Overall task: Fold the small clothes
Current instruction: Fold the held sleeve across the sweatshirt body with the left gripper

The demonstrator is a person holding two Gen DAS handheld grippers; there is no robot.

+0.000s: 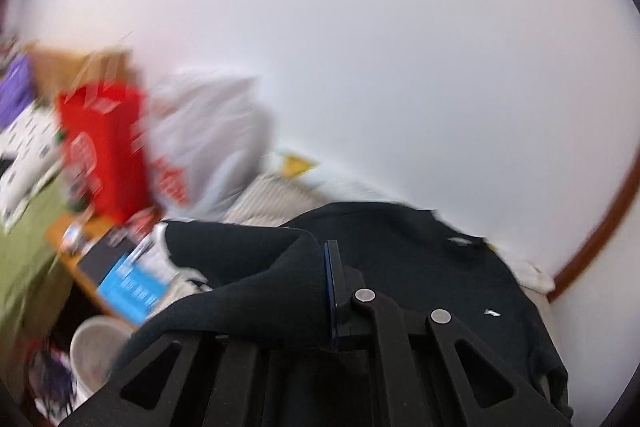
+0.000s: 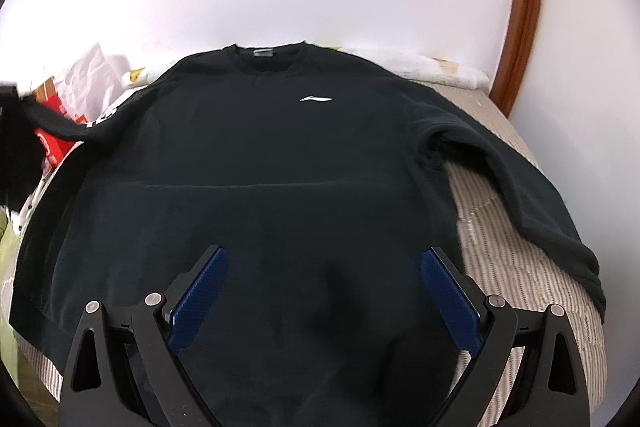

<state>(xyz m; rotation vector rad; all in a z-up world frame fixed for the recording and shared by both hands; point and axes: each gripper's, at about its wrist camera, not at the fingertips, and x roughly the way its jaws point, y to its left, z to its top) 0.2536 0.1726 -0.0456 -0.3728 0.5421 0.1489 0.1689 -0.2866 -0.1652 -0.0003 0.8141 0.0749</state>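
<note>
A black long-sleeved sweatshirt (image 2: 256, 163) with a small white logo lies face up and spread flat on a striped bed cover (image 2: 516, 259). Its right sleeve (image 2: 516, 183) lies out over the cover. My right gripper (image 2: 324, 291) is open and empty, just above the lower body of the sweatshirt. My left gripper (image 1: 324, 287) is shut on the left sleeve (image 1: 256, 279) and holds it lifted; the blurred sleeve and gripper show at the left edge of the right wrist view (image 2: 44, 119).
A red bag (image 1: 104, 147), a white plastic bag (image 1: 216, 135) and boxes stand left of the bed. A white wall is behind, with a brown wooden frame (image 2: 524, 11) at the right. White pillows (image 2: 432, 67) lie at the head of the bed.
</note>
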